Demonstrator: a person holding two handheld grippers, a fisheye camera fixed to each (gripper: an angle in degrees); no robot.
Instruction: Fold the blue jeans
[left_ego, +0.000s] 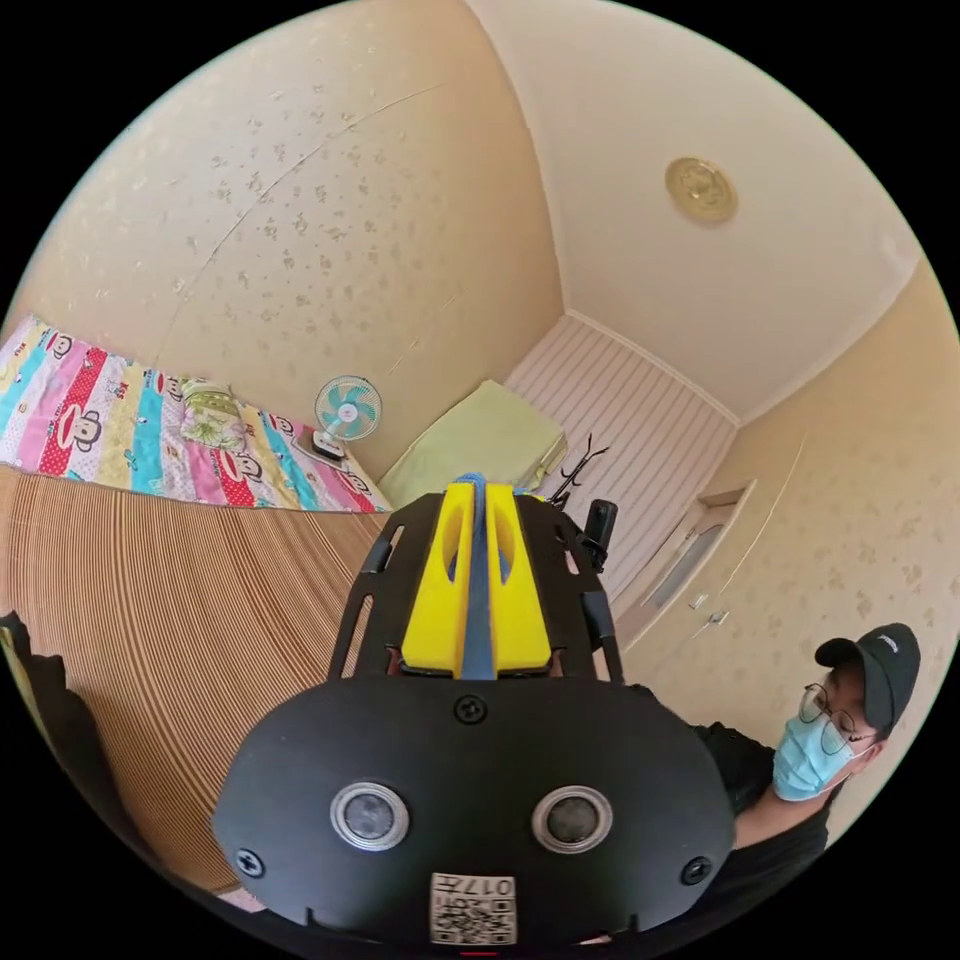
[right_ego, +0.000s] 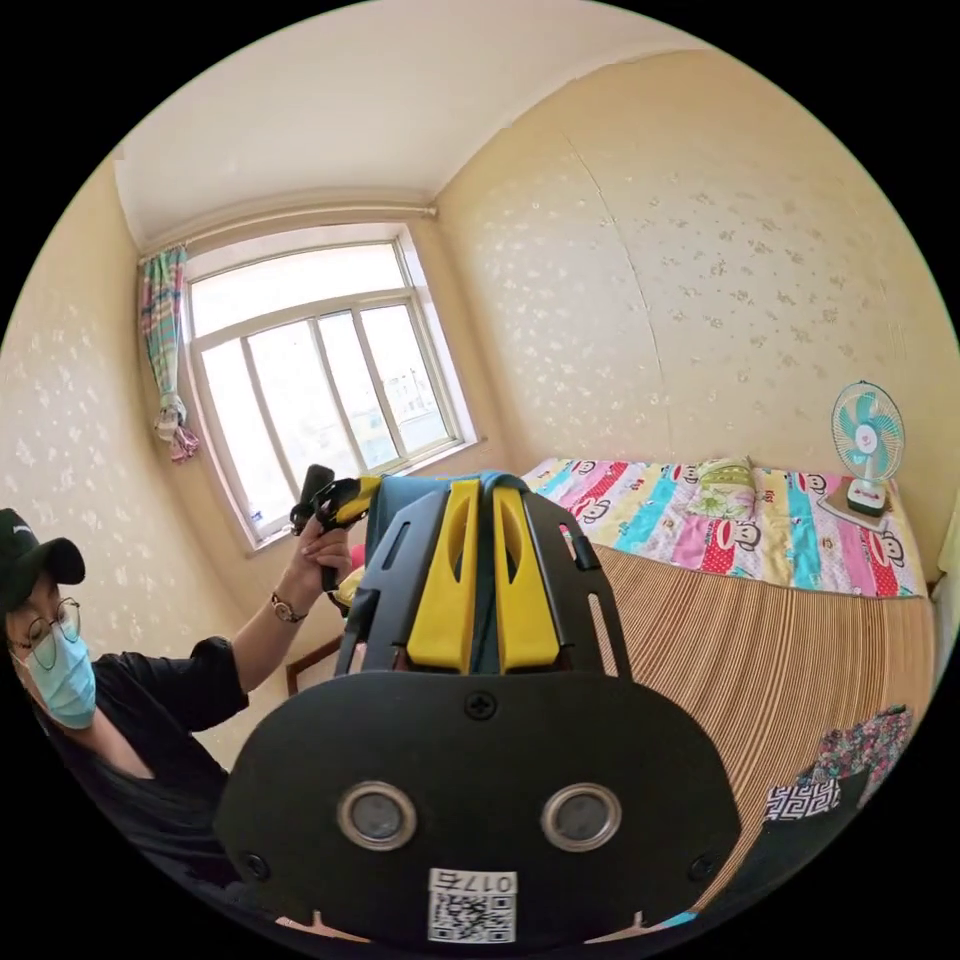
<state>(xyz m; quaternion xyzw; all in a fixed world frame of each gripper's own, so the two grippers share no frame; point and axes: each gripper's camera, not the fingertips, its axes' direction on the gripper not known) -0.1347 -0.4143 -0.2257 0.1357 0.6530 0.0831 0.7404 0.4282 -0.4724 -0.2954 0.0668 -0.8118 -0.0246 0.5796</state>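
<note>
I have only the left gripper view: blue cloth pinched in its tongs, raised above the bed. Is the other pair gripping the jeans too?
Observer: Yes. In the right gripper view, the right tongs are closed on the blue jeans.
Operator: Where is the left pair from there?
Observer: The left tongs are held up in a hand in front of a window, and the blue cloth runs from them to the right pair.
Operator: Anything else on the bed?
Observer: Patterned clothes lie at the edge of the striped mat.
</note>
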